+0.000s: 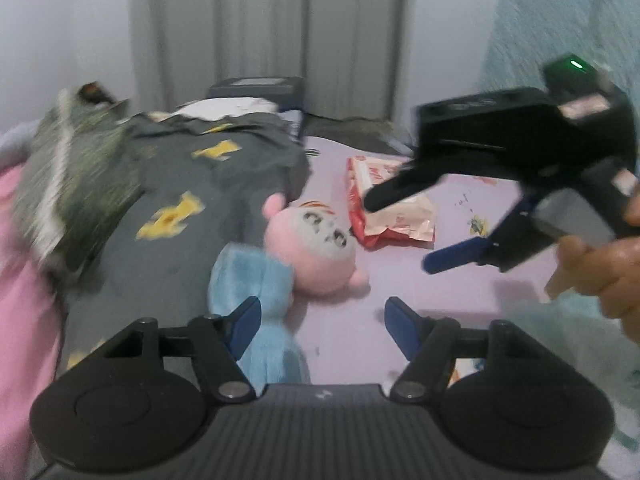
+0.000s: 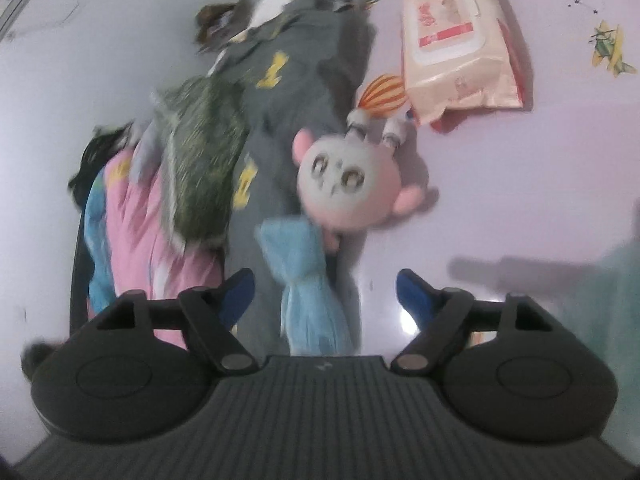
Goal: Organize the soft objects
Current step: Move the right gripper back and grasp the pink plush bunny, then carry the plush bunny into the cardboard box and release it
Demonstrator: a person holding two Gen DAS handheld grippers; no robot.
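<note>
A pink plush doll [image 1: 316, 248] with a white face lies on the lilac bed sheet [image 1: 344, 332], joined to a light blue soft piece [image 1: 260, 284]. My left gripper [image 1: 322, 320] is open just short of the doll, its left finger by the blue piece. My right gripper [image 1: 402, 234] reaches in from the right, open, over a pack of wet wipes [image 1: 388, 208]. In the right wrist view the right gripper [image 2: 326, 292] is open. The blue piece [image 2: 308, 280] lies in the gap, untouched by the pads, and the doll [image 2: 348, 184] is beyond it.
A grey blanket with yellow prints [image 1: 192, 184] lies left of the doll, with a green cloth [image 1: 80, 176] and pink fabric [image 2: 136, 216] further left. The wipes pack [image 2: 456, 48] sits beyond the doll. Teal fabric [image 1: 560, 20] is at the right, grey curtains [image 1: 260, 20] behind.
</note>
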